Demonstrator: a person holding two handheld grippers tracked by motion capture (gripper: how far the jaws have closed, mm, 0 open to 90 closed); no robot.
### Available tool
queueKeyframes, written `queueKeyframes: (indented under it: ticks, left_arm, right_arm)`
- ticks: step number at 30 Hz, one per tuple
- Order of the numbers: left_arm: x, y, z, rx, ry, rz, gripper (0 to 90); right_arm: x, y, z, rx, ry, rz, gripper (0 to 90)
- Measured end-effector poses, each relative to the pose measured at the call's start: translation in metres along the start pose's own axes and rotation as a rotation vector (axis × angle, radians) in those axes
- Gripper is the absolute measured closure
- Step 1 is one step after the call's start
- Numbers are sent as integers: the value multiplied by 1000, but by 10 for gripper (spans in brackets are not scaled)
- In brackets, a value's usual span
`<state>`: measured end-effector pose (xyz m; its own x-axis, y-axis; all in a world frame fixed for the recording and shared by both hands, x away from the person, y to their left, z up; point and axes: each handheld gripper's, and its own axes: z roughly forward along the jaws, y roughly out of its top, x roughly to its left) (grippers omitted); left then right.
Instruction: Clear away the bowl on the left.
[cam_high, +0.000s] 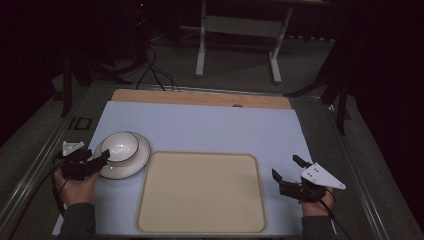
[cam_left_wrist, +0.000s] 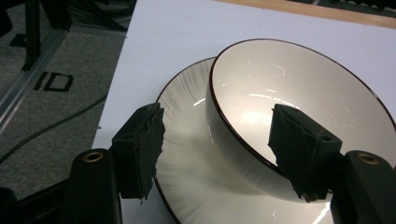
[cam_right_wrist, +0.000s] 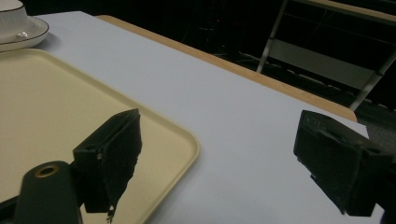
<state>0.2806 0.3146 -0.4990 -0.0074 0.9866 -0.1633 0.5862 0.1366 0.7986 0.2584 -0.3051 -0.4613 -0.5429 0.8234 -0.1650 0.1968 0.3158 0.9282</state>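
Left gripper view shows the white bowl (cam_left_wrist: 299, 107) sitting on a white plate (cam_left_wrist: 187, 154), its dark-edged near rim between the spread jaws of the left tool (cam_left_wrist: 224, 154), ungripped; "ID" (cam_left_wrist: 53, 81) reads on the floor. High view places them left of the cream tray (cam_high: 200, 192) on the table (cam_high: 200, 125). Right tool (cam_high: 289, 169) hangs released at the tray's right.
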Motion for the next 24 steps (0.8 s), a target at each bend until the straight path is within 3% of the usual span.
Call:
queueKeyframes:
  ticks: [11,16,24]
  left_arm:
    - [-2,1,6,19,-7,-9,398]
    - [-2,2,9,23,-24,-29,492]
    - [-6,4,17,63,-33,-33,561]
  right_arm:
    - [0,0,0,0,2,-1,147]
    - [1,0,1,3,10,-6,147]
    - [1,0,1,2,12,-8,147]
